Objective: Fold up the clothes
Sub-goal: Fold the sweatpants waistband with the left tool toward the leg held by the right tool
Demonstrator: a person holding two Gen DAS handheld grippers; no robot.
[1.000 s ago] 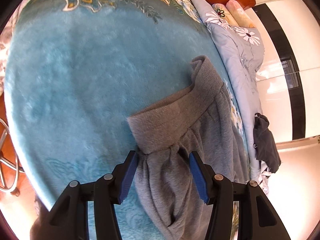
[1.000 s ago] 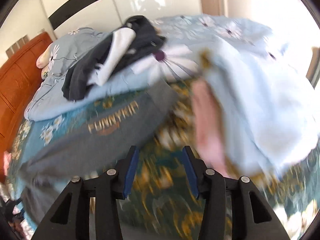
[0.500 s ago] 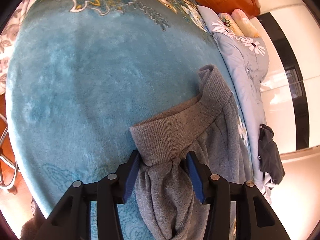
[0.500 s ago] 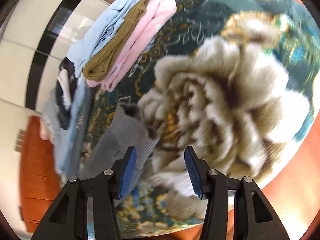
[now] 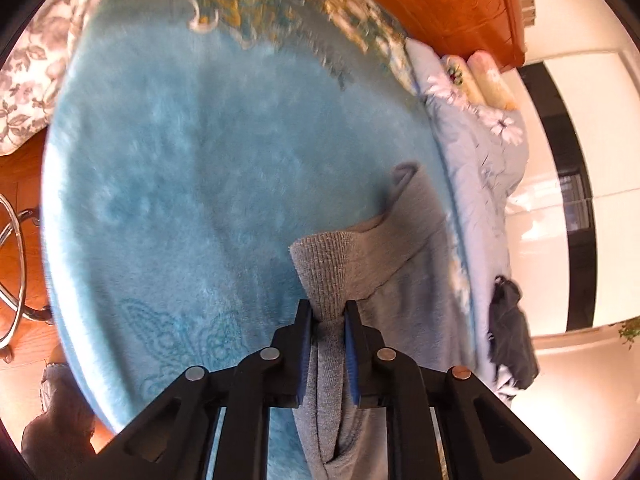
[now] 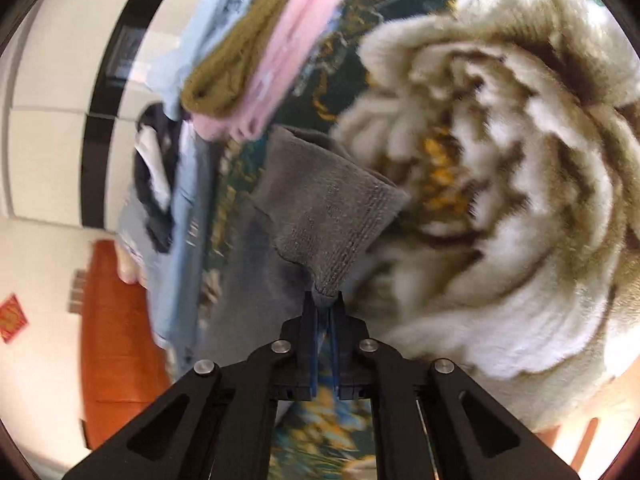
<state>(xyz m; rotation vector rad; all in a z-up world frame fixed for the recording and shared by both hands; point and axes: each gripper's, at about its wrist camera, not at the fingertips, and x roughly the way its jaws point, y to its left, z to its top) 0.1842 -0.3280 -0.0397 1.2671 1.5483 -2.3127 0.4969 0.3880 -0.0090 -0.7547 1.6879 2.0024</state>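
Grey garment (image 5: 404, 292) lies along the bed's blue blanket (image 5: 192, 184), ribbed hem pinched at two corners. Left tool (image 5: 327, 320) nearly closed on one corner; right tool (image 6: 325, 312) clamped tight on the other (image 6: 332, 216). Likely reason: both corners held so the hem carries over evenly. Folded stack (image 6: 248, 52) lies beyond

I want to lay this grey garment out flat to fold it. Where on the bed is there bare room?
The wide plain blue blanket left of the grey garment is bare, bordered by the floral border at its far end. The other side is crowded: a rumpled light-blue quilt with dark clothes, and a folded stack near the cuff.
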